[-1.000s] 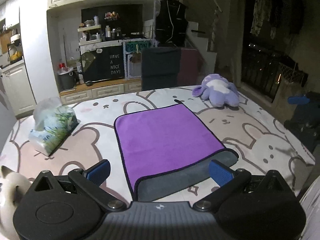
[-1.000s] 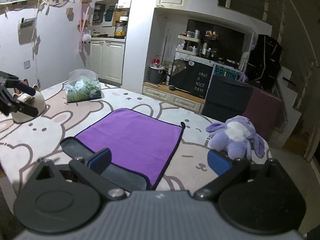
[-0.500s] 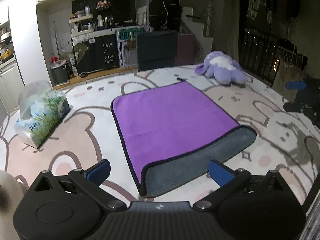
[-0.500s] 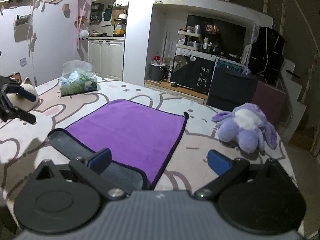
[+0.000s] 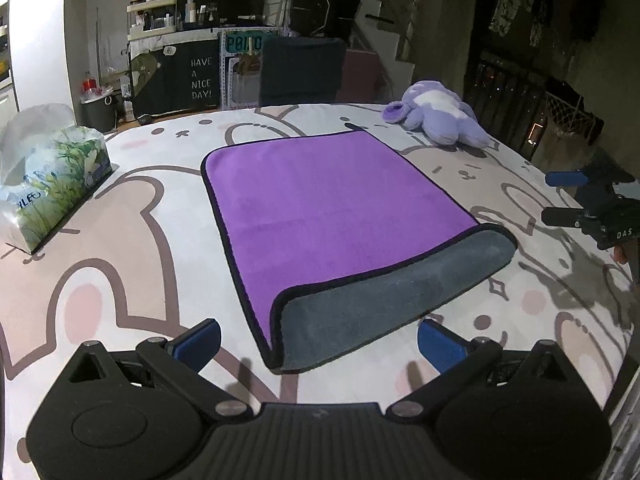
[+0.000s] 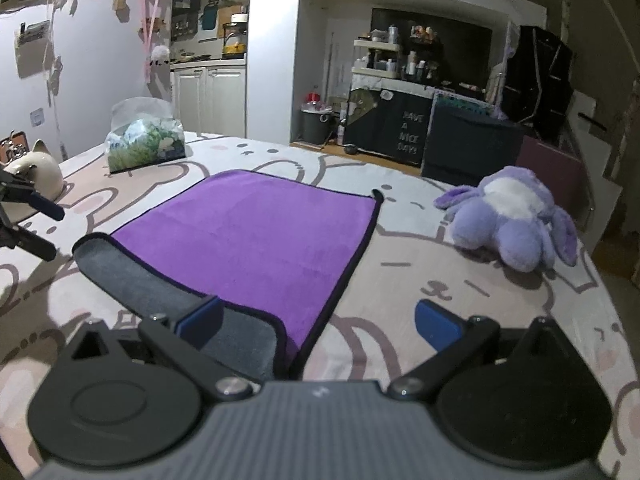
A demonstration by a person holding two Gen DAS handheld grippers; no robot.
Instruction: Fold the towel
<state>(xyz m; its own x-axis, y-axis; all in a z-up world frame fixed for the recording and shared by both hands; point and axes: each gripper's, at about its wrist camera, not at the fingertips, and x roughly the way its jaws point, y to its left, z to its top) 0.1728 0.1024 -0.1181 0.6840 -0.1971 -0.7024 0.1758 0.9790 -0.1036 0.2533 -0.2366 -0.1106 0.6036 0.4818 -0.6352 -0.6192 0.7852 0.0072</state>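
Note:
A purple towel with a grey underside lies flat on the bunny-print table; its near edge is turned over, showing a grey strip. My left gripper is open and empty, just in front of the towel's near left corner. My right gripper is open and empty over the near right corner of the towel, its left finger above the grey strip. Each gripper shows at the edge of the other's view: the right gripper and the left gripper.
A tissue pack lies on the table's left, also in the right wrist view. A purple plush toy sits at the far right. A cream cat-shaped pot stands by the left edge. A dark chair stands behind the table.
Both grippers have come lower and closer to the towel's near edge. The towel itself has not moved. Both grippers stay open.

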